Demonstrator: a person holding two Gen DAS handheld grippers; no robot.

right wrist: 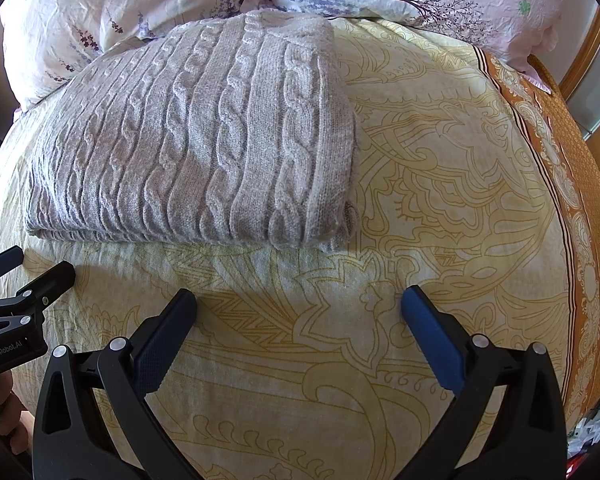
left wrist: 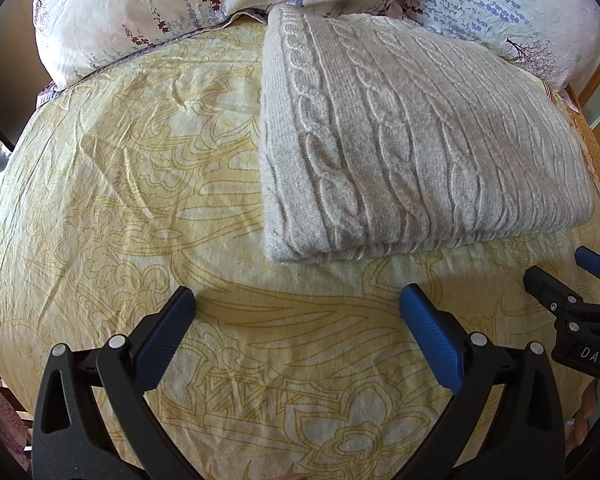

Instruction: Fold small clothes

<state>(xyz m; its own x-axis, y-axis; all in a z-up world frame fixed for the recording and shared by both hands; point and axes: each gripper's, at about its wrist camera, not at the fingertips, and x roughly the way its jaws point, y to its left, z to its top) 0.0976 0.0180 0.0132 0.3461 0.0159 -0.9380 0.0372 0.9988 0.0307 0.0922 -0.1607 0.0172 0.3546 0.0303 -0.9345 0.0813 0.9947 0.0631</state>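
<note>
Both grippers, left point(left wrist: 298, 304) and right point(right wrist: 299, 304), spread wide, empty, just short of folded sweater point(left wrist: 412, 140) on bedspread point(left wrist: 140, 184)

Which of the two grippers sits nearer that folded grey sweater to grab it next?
Roughly equal, left slightly favoured: the sweater's near corner lies just ahead of the open left gripper. The open right gripper faces mostly bare sheet.

The left gripper point(left wrist: 298, 300) hovers with its jaws spread wide and nothing between its blue pads point(left wrist: 430, 336). The right gripper point(right wrist: 299, 300) is likewise spread wide and empty, level beside the left one. A hand point(right wrist: 4, 404) grips the left tool's handle.
</note>
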